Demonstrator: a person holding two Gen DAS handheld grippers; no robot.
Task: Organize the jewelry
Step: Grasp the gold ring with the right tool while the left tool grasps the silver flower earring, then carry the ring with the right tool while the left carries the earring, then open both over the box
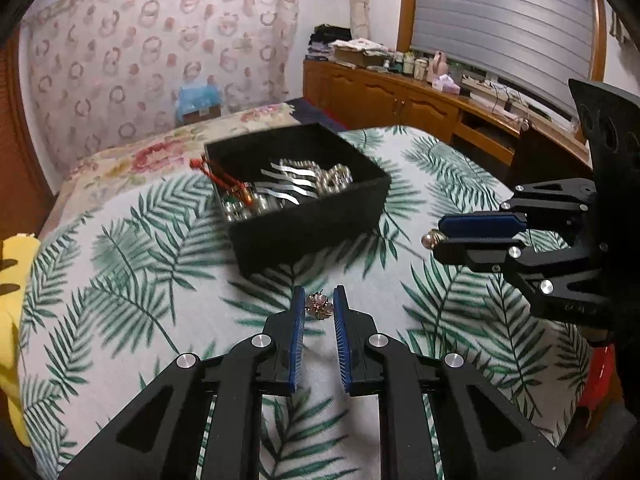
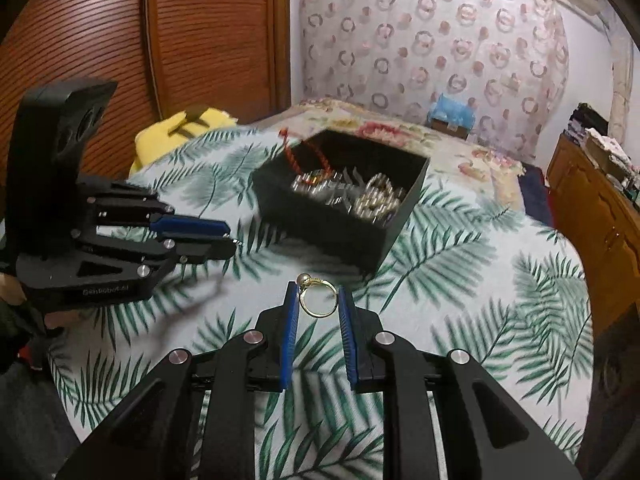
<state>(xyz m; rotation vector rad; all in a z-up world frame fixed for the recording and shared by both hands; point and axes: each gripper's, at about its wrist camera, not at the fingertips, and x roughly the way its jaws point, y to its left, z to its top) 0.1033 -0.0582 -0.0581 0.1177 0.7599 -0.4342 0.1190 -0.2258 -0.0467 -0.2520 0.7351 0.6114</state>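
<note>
A black open box (image 1: 316, 228) (image 2: 340, 236) sits on the leaf-print bedspread (image 1: 120, 280), holding silver jewelry (image 1: 292, 188) and a red cord (image 1: 216, 178) that hangs over its far left edge. My left gripper (image 1: 319, 304) is shut on a small pink flower earring (image 1: 319, 305), held above the bedspread in front of the box. It also shows in the right wrist view (image 2: 234, 240). My right gripper (image 2: 318, 300) is shut on a gold ring (image 2: 318, 300) with a pearl. In the left wrist view it (image 1: 434, 240) hovers right of the box.
A yellow cushion (image 1: 12, 280) lies at the bed's left edge. A floral blanket (image 1: 152, 152) covers the far end. A wooden sideboard (image 1: 400, 100) with clutter stands to the right. A patterned curtain (image 1: 160, 40) hangs behind the bed.
</note>
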